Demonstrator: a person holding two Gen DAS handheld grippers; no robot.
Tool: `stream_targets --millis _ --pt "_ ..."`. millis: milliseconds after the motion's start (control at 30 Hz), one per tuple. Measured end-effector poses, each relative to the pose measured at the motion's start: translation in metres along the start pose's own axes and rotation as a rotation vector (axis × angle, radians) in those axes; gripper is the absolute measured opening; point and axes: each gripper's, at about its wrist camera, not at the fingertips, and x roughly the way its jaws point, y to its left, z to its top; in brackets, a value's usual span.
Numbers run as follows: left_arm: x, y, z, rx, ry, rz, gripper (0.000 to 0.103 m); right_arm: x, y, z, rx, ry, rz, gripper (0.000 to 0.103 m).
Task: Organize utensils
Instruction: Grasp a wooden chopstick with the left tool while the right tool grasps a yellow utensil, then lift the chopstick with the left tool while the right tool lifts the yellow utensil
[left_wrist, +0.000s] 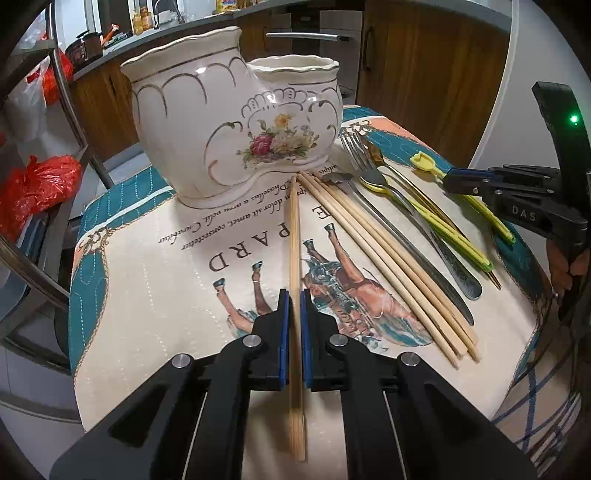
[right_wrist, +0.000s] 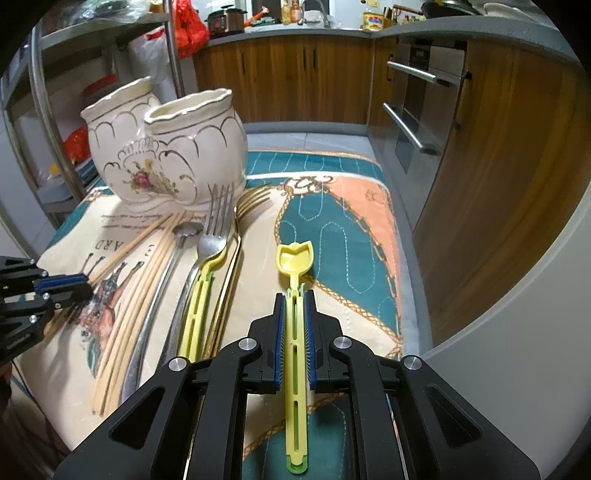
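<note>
Holder: white floral ceramic holder (left_wrist: 236, 122) stands at upper left of the cloth (left_wrist: 147, 302).
Left gripper (left_wrist: 294, 299): clamped on a wooden chopstick pair (left_wrist: 294, 236), lower centre.
Loose utensils: chopsticks (left_wrist: 388, 266), forks and spoons lie right of centre.
Right gripper (right_wrist: 295, 306): pads pressed on a yellow plastic spoon (right_wrist: 295, 258), its bowl toward frame top.

The left gripper (left_wrist: 294, 295) points down and forward, its two blue pads (left_wrist: 283, 332) squeezed on a thin stick. The right gripper (right_wrist: 294, 299) tips down too, pads pinched tight. A hand (left_wrist: 565, 269), maybe fingers, shows behind it.
</note>
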Motion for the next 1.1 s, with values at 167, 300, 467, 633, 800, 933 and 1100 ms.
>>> stream_targets --millis 167,300,467,633,800,933,1100 --pt "-0.015 0.006 -0.003 0.015 -0.073 -0.022 0.006 -0.013 0.001 0.002 0.004 -0.050 0.013 0.011" --pt "-0.033 0.009 -0.005 0.029 -0.183 -0.045 0.006 -0.029 0.003 0.007 0.003 -0.121 0.035 0.011" --pt "-0.048 0.019 -0.002 0.017 -0.302 -0.048 0.006 -0.047 0.009 0.018 0.018 -0.217 0.044 0.011" --pt "-0.058 0.023 0.005 0.015 -0.380 -0.061 0.006 -0.061 0.017 0.030 0.011 -0.287 0.061 0.011" --pt "-0.073 0.026 0.020 0.015 -0.454 -0.061 0.006 -0.068 0.026 0.053 0.001 -0.343 0.078 0.011" --pt "-0.089 0.032 0.041 0.002 -0.524 -0.068 0.006 -0.071 0.032 0.075 0.007 -0.398 0.101 0.011" --pt "-0.095 0.058 0.075 -0.078 -0.596 -0.095 0.006 -0.069 0.031 0.111 0.075 -0.467 0.173 0.011"
